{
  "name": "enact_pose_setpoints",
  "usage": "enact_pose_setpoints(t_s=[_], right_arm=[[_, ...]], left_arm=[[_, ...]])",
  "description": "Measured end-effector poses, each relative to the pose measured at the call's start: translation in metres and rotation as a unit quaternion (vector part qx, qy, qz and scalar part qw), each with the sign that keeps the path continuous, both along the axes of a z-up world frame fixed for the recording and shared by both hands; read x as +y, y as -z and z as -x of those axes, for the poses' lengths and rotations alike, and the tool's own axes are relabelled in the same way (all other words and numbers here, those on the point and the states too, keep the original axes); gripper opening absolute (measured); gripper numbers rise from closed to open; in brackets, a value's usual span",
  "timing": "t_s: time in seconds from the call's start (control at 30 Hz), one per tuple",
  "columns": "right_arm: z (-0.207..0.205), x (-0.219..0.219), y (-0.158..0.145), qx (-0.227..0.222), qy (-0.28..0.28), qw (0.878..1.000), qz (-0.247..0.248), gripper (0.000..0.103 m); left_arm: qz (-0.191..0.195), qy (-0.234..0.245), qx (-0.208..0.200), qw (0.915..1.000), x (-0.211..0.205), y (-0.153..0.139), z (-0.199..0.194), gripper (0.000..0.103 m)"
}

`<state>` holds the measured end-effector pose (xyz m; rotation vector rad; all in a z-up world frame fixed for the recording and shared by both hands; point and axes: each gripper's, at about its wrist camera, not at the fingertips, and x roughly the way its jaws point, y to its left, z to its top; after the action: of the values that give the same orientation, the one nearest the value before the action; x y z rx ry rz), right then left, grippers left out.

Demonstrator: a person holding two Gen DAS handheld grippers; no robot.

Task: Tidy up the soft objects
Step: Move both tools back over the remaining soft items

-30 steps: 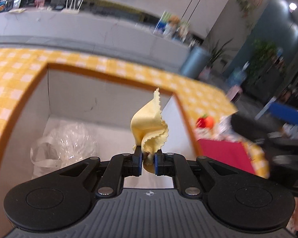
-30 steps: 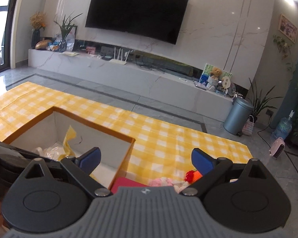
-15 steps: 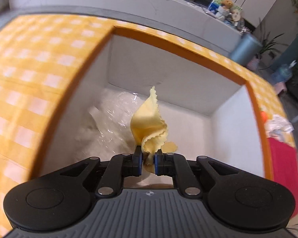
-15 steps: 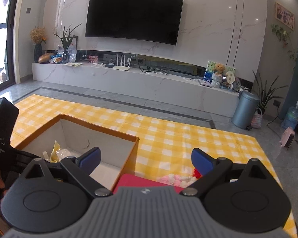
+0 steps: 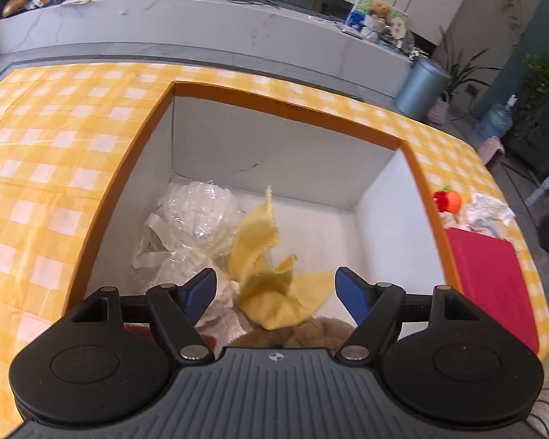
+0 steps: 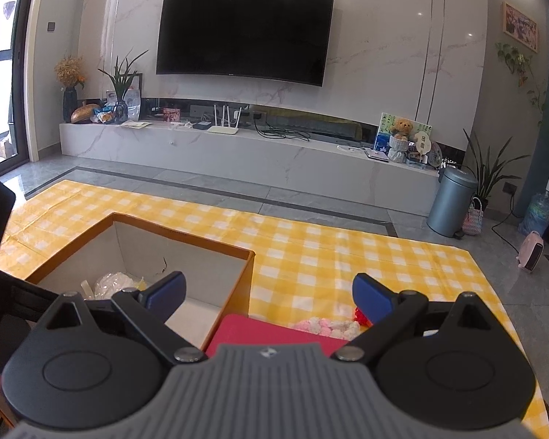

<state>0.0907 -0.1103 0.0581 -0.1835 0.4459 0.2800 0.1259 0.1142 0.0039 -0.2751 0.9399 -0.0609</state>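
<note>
Yellow cloth [image 5: 263, 274] freed, dropping into box [image 5: 380, 135]; left tongs [image 5: 276, 289] opening, right tongs [image 6: 269, 292] spread, empty. Cloth light, limp; pinch any fold.

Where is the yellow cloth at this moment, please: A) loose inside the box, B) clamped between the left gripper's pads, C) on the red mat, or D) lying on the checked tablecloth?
A: the yellow cloth lies loose inside the box, clear of the opening left gripper.

Bright, even daylight; sharp pictures, strong fisheye bending at the edges.
</note>
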Motion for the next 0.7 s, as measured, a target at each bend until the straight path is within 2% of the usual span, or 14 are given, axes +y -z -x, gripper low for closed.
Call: enact_pose_setpoints(t_s=[0.1,0.2,0.3,0.4,0.7], right_arm=[[0.0,-0.001,0.0,0.001,0.001,1.0,-0.004,0.096],[0.002,0.001,0.0,0.001,-0.005,1.0,-0.005,0.096],[0.005,0.004,0.002,-0.004,-0.009,1.0,-0.002,0.096],[0.006,0.007,0.003,-0.002,-0.014,1.0,0.005,0.096],[0.016,-0.001,-0.008,-0.017,-0.015,1.0,0.004,0.096]], left_arm=[[-0.009,-0.018,-0.009,0.9997,-0.002,-0.005,0.003,0.087],[-0.021,-0.039,-0.053,0.9976,-0.002,-0.015,0.012,0.087],[-0.013,-0.049,-0.08,0.9955,-0.001,-0.028,0.019,0.087],[-0.006,-0.045,-0.106,0.9934,-0.002,-0.039,0.026,0.087],[-0.047,-0.038,-0.172,0.9833,-0.02,-0.069,0.049,0.087]])
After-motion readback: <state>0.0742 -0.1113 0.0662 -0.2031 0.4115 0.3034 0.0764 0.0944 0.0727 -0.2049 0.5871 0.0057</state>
